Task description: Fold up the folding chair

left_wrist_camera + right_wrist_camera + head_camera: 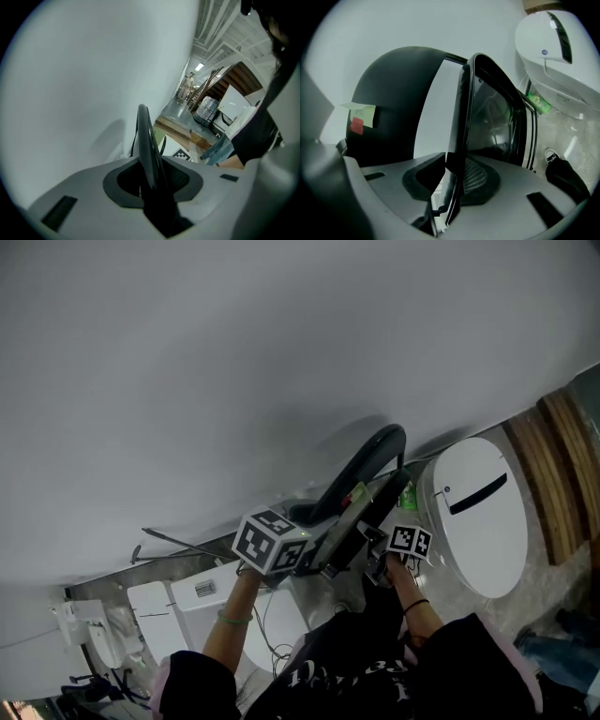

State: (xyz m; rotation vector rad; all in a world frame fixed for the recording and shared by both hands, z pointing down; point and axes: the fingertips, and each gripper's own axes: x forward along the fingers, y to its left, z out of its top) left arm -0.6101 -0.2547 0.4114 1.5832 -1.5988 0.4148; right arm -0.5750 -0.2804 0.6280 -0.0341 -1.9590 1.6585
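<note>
Clamped on folding chair [375, 452] edges with left claw [152, 174] and right claw [454, 186]; white wall [234, 362] close behind chair, oval white board [480, 514] beside.

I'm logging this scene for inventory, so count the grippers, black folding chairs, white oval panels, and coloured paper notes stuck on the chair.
Black folding chair: 1
Two-jaw grippers: 2, left gripper and right gripper, both clamped on the chair
White oval panel with a black slot: 1
Paper notes on the chair: 2, yellow note and red note
Total: 6
</note>
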